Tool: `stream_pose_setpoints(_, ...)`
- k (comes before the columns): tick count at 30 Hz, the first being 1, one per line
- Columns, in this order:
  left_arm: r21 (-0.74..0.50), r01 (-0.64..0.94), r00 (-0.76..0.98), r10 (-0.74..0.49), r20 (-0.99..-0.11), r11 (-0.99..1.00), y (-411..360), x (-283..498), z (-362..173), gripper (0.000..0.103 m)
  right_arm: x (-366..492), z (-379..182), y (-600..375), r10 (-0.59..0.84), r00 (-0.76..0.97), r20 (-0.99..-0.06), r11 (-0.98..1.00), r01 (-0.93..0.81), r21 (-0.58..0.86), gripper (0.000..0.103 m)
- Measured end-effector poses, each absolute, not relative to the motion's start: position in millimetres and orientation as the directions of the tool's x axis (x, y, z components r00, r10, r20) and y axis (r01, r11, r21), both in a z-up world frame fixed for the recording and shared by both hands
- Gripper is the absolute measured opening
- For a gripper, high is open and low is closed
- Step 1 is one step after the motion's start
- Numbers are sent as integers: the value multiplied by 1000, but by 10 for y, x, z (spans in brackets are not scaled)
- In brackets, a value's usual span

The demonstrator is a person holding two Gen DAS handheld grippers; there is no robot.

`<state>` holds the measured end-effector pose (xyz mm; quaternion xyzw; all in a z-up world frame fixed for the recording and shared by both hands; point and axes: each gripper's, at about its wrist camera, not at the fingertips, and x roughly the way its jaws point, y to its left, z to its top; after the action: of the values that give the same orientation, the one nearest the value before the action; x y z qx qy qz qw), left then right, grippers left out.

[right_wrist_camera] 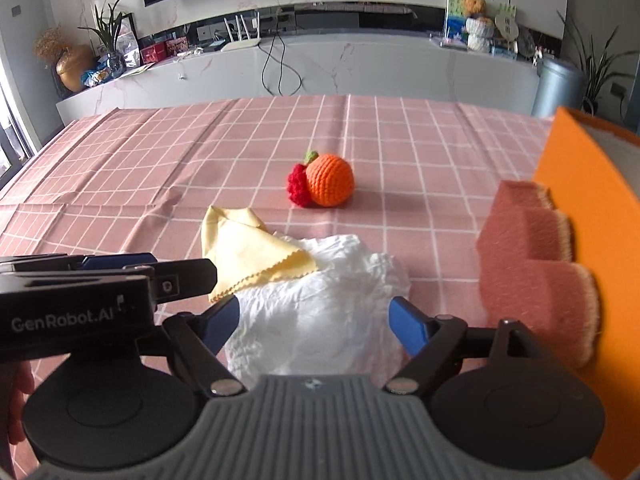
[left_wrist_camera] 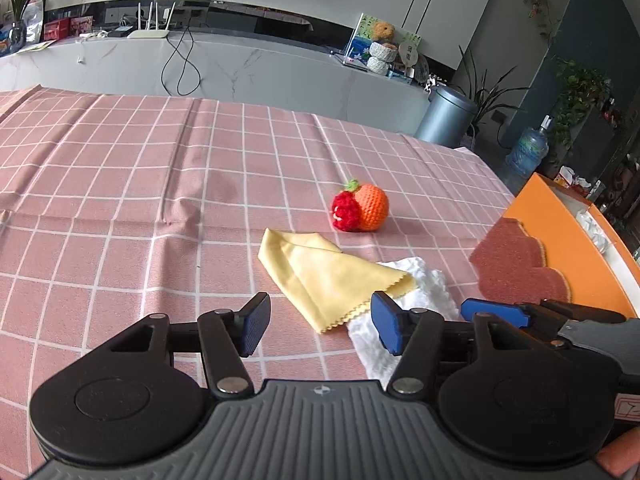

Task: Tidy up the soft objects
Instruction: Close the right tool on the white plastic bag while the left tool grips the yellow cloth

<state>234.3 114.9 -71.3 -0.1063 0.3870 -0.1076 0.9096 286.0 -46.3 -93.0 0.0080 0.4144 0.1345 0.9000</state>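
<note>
The jaws of the left gripper are seen spread apart with nothing pressed between the blue pads; the yellow cloth lies just ahead of the gap, its zigzag edge reaching in between the tips. The jaws of the right gripper are likewise held wide, and the crumpled white cloth is framed between them (no pad is seen pressing on it). The yellow cloth overlaps the white one on the side toward the left jaws. Farther ahead of both pairs of jaws, a crocheted orange ball and a red crocheted fruit are found touching on the pink checked tablecloth. To the right of the right jaws, pink sponges are stacked against an orange box.
</note>
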Motion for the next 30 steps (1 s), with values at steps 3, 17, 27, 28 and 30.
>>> stream_pose_setpoints(3,-271,111,669,-274,-691,956,1173,2378,-763,70,2893,-1026,-430,240,604,-760,964,-239,114,80)
stream_pose_setpoints(17,-253,162,672,-294,-680,954,1061,2644,-805,86,2832,-880,-671,200,687,-699,972,-231,51,17)
stream_pose_setpoints(27,-102,227,688,-234,-687,968,866,2827,-983,85,2956,-982,-749,201,662,-722,977,-192,96,19)
stream_pose_setpoints(28,-89,238,690,-233,-685,967,840,2822,-988,78,2957,-987,-747,200,662,-722,977,-192,94,19)
stream_pose_setpoints(30,-47,256,699,-219,-681,965,784,2805,-991,64,2952,-991,-736,197,663,-722,977,-196,87,19)
